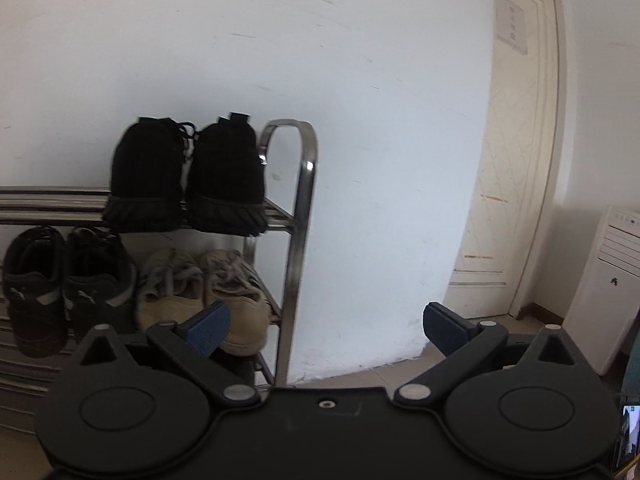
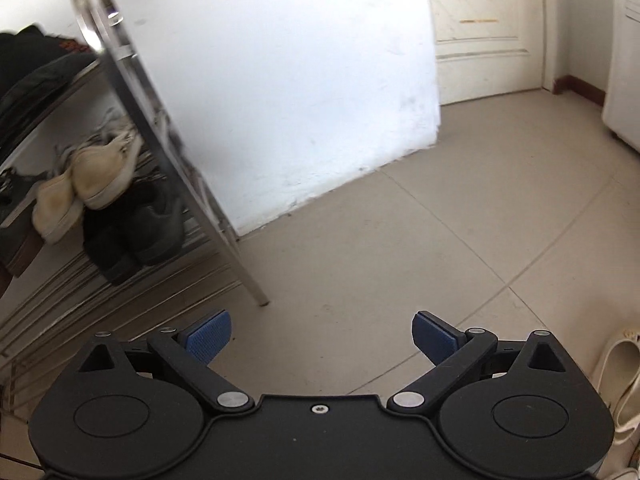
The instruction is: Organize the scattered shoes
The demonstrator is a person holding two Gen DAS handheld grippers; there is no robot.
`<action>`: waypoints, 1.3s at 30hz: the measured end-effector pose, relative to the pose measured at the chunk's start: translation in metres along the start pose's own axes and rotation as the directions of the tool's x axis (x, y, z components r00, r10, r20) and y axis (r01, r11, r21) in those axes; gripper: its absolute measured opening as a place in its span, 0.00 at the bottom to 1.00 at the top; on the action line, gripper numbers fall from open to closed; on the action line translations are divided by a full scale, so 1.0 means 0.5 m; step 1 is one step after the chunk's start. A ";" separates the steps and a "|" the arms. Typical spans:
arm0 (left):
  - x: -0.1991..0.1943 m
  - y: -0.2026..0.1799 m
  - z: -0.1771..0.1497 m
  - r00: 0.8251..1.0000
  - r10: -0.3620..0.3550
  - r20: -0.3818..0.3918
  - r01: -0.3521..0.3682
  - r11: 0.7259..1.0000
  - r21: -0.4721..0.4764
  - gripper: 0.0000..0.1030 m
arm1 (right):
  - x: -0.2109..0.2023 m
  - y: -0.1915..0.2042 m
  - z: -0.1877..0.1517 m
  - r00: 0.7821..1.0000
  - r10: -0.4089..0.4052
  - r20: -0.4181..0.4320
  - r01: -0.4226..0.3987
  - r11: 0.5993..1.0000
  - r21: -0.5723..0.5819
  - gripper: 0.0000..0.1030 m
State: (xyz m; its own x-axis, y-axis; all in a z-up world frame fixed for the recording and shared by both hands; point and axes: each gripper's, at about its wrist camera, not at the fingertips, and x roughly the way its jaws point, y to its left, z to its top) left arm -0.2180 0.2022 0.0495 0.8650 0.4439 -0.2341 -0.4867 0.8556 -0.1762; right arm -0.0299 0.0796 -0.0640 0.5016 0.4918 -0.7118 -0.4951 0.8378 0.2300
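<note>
Stock: paired shoes racked heels-out on my shoe rack (image 1: 298,216) for easy picking; both hand-held grippers, left (image 1: 326,326) and right (image 2: 322,334), released, empty; cream slipper (image 2: 618,376) on floor, unsorted.

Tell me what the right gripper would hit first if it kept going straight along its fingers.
Probably the bare beige tiled floor; nothing lies between the open right gripper and it.

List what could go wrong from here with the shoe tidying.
The cream shoe lies at the very edge of the right view, so the open right gripper may miss it. The beige shoes hang over their shelf's front edge and could be knocked off. The rack's steel end post stands close to the left gripper.
</note>
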 end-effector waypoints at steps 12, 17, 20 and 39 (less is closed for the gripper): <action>0.037 -0.044 -0.032 0.996 -0.075 -0.050 0.075 0.997 0.000 1.00 | -0.002 -0.082 0.007 0.996 -0.088 0.014 0.087 0.995 0.056 0.95; 0.046 -0.045 -0.034 0.995 -0.082 -0.059 0.083 0.996 0.010 1.00 | -0.033 -0.135 0.035 0.994 -0.075 0.083 0.069 0.995 0.074 0.95; 0.050 -0.036 -0.034 0.996 -0.077 -0.055 0.078 0.997 0.022 1.00 | -0.103 -0.222 0.033 0.962 -0.103 0.254 0.095 0.995 0.043 1.00; 0.053 -0.020 -0.055 0.994 0.077 -0.078 -0.065 0.987 0.148 1.00 | 0.089 -0.821 -0.324 0.922 -0.387 -0.008 0.325 0.761 0.561 0.96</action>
State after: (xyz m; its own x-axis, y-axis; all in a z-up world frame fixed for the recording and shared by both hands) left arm -0.1935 0.1980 0.0185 0.8127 0.4862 -0.3211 -0.5183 0.8550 -0.0172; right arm 0.0806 -0.2808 -0.2974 0.6482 0.1268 -0.7509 0.1840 0.9308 0.3159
